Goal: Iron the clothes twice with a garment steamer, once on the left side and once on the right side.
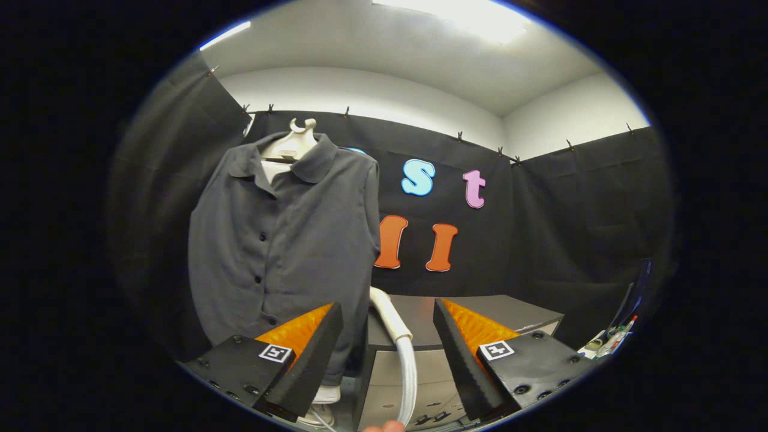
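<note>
The gripper (388, 336) stands with its fingers spread wide and nothing pressed between them. In the gap between the fingers runs a pale, ribbed steamer hose (403, 351); it rises from below, bends over near its top and ends just beside the lower hem of a dark grey button-up shirt (282, 240). The hose's long axis is close to upright, its upper end curving toward the shirt. The steamer head itself I cannot make out. A fingertip (384, 427) shows at the hose's lower end.

The shirt hangs on a pale hanger (294, 144) beyond the fingers, front facing the camera, its length running straight down. Behind the hose stands a grey cabinet (510, 309).

The hose looks light and bendy, likely to swing or kink if grabbed mid-length; the stiffer section near the top bend seems the better hold. The shirt cloth looks thin and soft and will probably yield under the steamer
</note>
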{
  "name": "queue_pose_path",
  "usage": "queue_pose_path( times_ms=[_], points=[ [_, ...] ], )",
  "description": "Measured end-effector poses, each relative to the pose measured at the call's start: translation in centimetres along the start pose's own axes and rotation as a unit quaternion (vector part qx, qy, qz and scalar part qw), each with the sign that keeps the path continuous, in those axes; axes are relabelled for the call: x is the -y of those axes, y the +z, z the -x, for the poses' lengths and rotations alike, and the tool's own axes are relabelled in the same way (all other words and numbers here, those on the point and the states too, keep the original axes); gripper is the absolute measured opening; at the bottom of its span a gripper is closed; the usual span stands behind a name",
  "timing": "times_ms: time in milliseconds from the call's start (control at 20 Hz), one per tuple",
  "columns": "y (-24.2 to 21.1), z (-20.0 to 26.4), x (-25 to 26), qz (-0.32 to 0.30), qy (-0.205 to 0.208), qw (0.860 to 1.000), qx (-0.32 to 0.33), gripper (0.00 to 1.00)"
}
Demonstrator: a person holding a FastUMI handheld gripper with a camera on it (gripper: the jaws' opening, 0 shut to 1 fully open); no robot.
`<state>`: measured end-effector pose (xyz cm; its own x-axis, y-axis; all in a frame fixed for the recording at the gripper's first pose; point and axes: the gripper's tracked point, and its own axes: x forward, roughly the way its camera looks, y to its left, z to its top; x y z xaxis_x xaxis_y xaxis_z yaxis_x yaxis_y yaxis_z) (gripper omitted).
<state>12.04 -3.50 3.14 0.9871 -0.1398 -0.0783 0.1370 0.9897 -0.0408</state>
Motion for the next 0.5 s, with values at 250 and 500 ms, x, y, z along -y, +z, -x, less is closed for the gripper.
queue_pose_path(
  times_ms=[250, 500],
  points=[
    [-3.0, -8.7, 1.7, -0.013, -0.025, 0.996, -0.086, 0.98],
    [-8.3, -16.0, 3.9, -0.034, -0.041, 0.982, -0.183, 0.98]
  ],
)
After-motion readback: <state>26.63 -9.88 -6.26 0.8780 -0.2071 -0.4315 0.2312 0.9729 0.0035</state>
